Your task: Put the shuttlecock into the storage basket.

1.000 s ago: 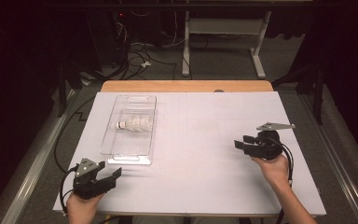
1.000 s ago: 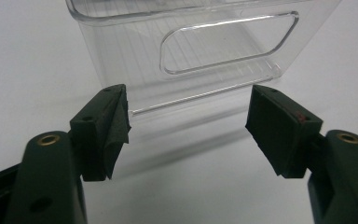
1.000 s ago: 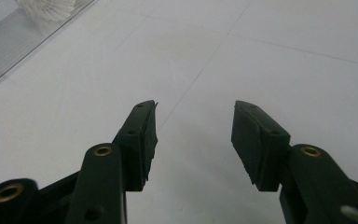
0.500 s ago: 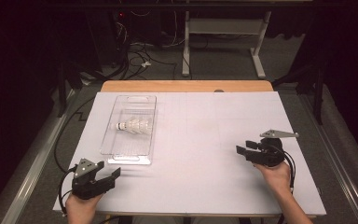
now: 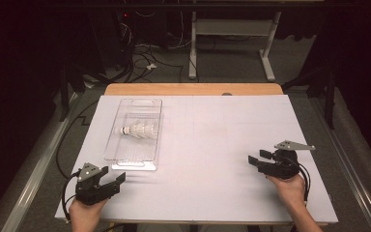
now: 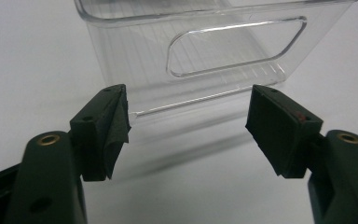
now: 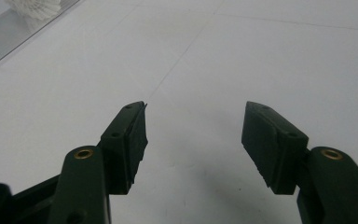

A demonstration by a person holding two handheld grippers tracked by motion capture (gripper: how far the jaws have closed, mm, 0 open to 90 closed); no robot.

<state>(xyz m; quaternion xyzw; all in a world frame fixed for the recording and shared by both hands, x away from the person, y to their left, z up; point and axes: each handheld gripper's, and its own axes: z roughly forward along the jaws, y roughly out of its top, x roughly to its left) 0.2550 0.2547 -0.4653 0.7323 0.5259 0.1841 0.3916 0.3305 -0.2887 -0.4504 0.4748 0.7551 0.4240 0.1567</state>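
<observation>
1. Shuttlecock, white and feathered (image 5: 138, 130), lies on its side inside the clear rectangular plastic tray (image 5: 111, 147), about mid-length, cork end toward the tray's left wall. Nothing touches it.
2. Tray sits on the white-covered bench (image 5: 212, 145), left of centre, long axis running away from the person. Its near end wall with the cut-out handle slot (image 6: 235, 46) faces the left claw.
3. Left claw (image 5: 117, 177): jaws spread wide, nothing between the pads. It sits low at the near-left corner of the bench, pointed at the tray's near end and just short of it; in the left gripper view the tray wall is close ahead but not between the pads.
4. Right claw (image 5: 258, 157): jaws apart and empty, having just been opening further, with only bare bench surface between them in the right gripper view (image 7: 193, 135). It rests at the near-right side, well apart from the tray, pointing leftward across the bench.
5. Progress, judged: shuttlecock already in the tray reads as a placement done, both claws drawn off and unloaded. Equally possible this is the outset of a pick from the tray.
6. Remaining, if the latter: reach over the tray wall, close on the shuttlecock, lift clear. Left claw is the nearer one.
</observation>
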